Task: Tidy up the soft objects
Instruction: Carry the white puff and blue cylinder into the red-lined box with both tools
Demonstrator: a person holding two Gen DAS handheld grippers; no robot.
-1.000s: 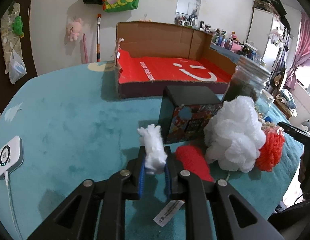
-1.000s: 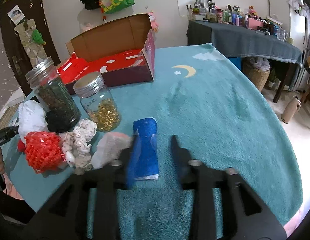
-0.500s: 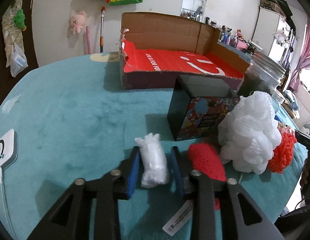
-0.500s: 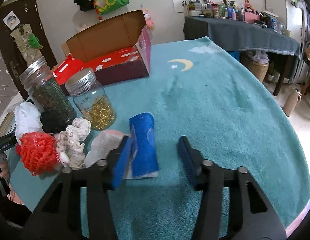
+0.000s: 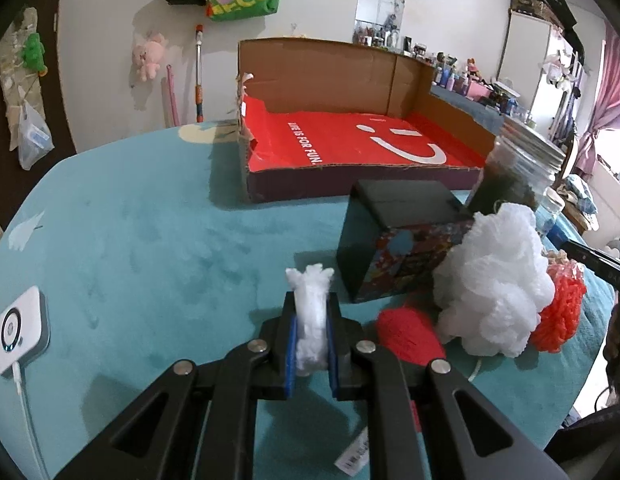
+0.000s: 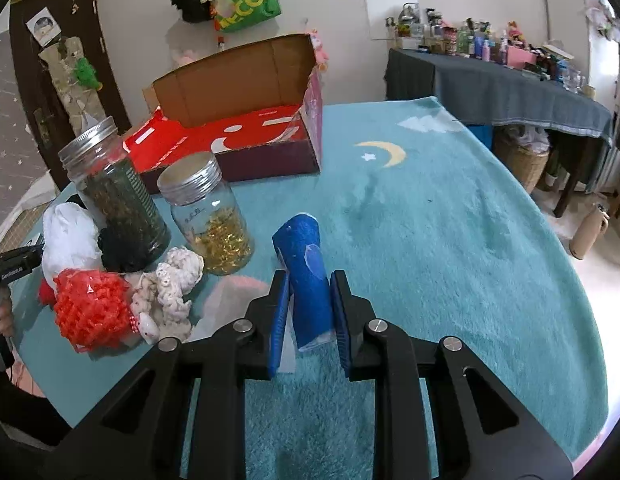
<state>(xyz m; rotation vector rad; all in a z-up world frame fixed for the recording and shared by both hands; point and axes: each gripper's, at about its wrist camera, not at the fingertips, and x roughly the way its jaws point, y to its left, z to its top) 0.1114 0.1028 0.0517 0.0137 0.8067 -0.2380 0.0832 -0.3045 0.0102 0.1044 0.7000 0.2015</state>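
The left tongs (image 5: 312, 344) are pressed together on a small white fluffy roll of soft fibre (image 5: 311, 320). It sits between the blue pads just above the teal plush surface (image 5: 129, 248), in front of the black printed box (image 5: 402, 248). The pads squeeze it narrow in the middle while its top tuft stays loose, so it seems very light and easy to compress. A grip across the middle is sensible; a hold on the tuft alone could probably pull out fibres.

The right tongs (image 6: 310, 312) are closing around a blue rolled cloth with white patches (image 6: 307, 280), which stands tilted between the two pads on the same surface, beside the glass jar of gold pieces (image 6: 207, 216). The pads appear to touch its sides already. The roll looks soft but a little firmer than the white one, and it may unroll if taken by one edge, so the middle of the roll is the better place.

The open cardboard box with red lining (image 5: 350, 148) stands farther back and looks like the likely place for both. The white mesh puff (image 5: 494, 280) and the red mesh puff (image 6: 91, 312) wait on the surface; these also look light and springy.
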